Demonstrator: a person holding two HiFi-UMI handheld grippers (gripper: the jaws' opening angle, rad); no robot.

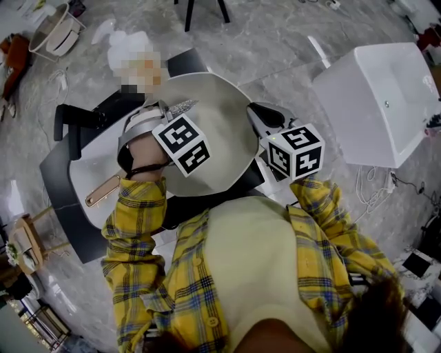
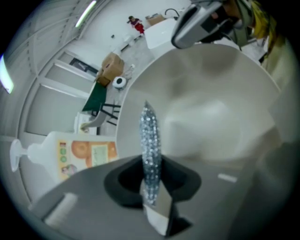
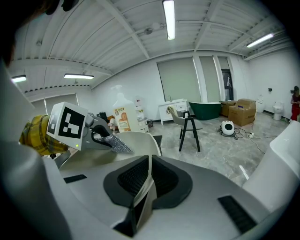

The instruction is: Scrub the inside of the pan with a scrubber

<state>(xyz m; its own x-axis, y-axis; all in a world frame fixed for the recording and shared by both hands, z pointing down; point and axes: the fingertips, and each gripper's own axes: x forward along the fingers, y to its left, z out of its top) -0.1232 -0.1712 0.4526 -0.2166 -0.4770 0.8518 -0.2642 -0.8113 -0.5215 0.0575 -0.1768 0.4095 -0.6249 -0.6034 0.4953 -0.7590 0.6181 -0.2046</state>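
A wide cream pan [image 1: 220, 138] is tipped up over the dark table, its hollow side facing my left gripper [image 1: 170, 109]. That gripper is shut on a silvery, sparkly scrubber [image 1: 185, 106], whose tip is close to the pan's inner wall. In the left gripper view the scrubber [image 2: 150, 136] stands edge-on between the jaws, in front of the pan's inside [image 2: 215, 108]. My right gripper [image 1: 258, 120] is shut on the pan's rim [image 3: 149, 171] at the right side. The right gripper view shows the scrubber [image 3: 116, 143] over the pan [image 3: 136, 139].
A white tub [image 1: 382, 103] stands at the right. A soap bottle [image 2: 70, 154] stands behind the pan on the table [image 1: 65, 186]. A gold-coloured handle [image 1: 103, 191] lies under my left arm. Black chair legs [image 1: 204, 10] are at the far side, on the marble floor.
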